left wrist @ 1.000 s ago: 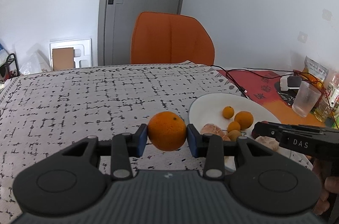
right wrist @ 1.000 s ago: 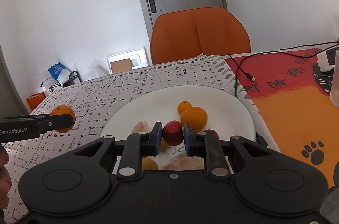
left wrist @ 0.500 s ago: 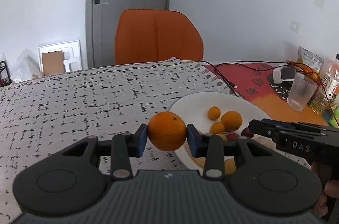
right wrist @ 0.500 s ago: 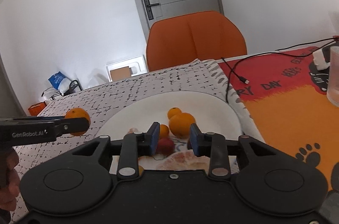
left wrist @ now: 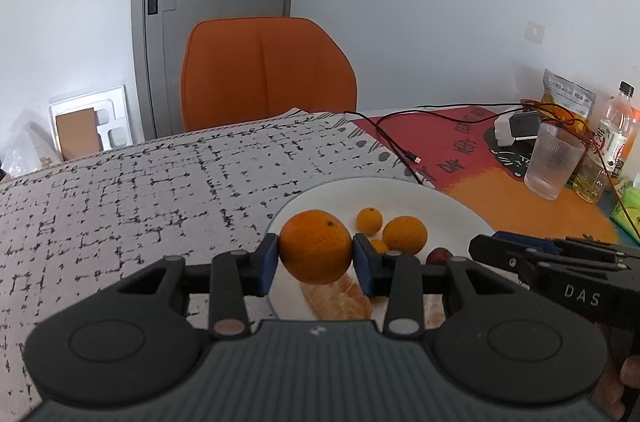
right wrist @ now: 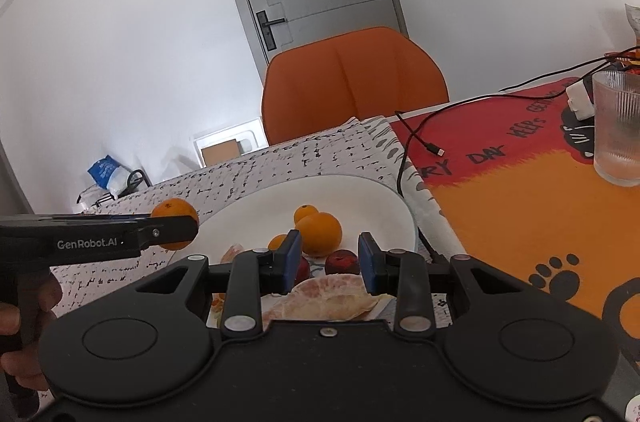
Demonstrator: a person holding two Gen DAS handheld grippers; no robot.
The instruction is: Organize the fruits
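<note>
My left gripper (left wrist: 315, 256) is shut on a large orange (left wrist: 315, 246) and holds it above the left edge of the white plate (left wrist: 460, 200). The plate carries a medium orange (left wrist: 404, 235), two small oranges (left wrist: 369, 220), a dark red fruit (left wrist: 439, 256) and peeled citrus segments (left wrist: 336, 298). In the right wrist view my right gripper (right wrist: 330, 256) stands open over the near part of the plate (right wrist: 394, 206), its pads touching nothing. A red fruit (right wrist: 341, 261) lies on the plate below the gap. The left gripper (right wrist: 188, 222) with its orange (right wrist: 172, 212) shows at the left.
A ribbed glass (right wrist: 618, 126) stands on the orange and red mat (right wrist: 520, 214) to the right. A black cable (right wrist: 416, 138) runs past the plate's far right rim. Bottles (left wrist: 618, 130) and a snack bag (left wrist: 568, 98) sit at the far right. An orange chair (left wrist: 266, 70) stands behind the table.
My right gripper has let go of the red fruit, which now lies on the plate, and its jaws stand apart. My left gripper has carried the orange rightward to the plate's edge.
</note>
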